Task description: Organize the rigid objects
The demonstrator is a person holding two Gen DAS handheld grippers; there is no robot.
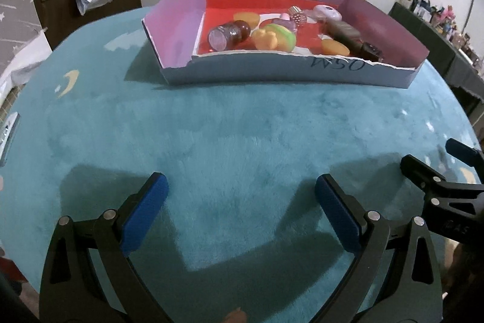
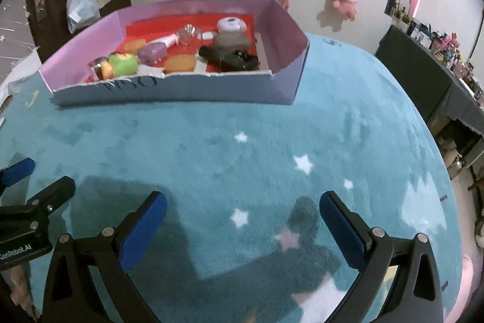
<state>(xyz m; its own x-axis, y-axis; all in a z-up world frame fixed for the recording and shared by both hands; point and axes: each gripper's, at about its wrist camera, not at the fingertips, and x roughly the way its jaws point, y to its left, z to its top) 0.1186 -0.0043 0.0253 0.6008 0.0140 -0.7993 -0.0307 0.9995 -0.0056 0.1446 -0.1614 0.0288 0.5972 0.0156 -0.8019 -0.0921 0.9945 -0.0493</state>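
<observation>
Grippers idle: my left gripper (image 1: pixel 241 189) and right gripper (image 2: pixel 243 207) both gape wide, holding nothing, above the teal blanket (image 1: pixel 242 126). At twelve o'clock I see the cardboard box (image 1: pixel 302 74) containing the small objects (image 1: pixel 273 35).

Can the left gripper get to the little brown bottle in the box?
Probably yes. The left gripper is open and empty, only bare blue rug lies ahead, and the bottle lies uncovered behind the box's low front wall.
</observation>
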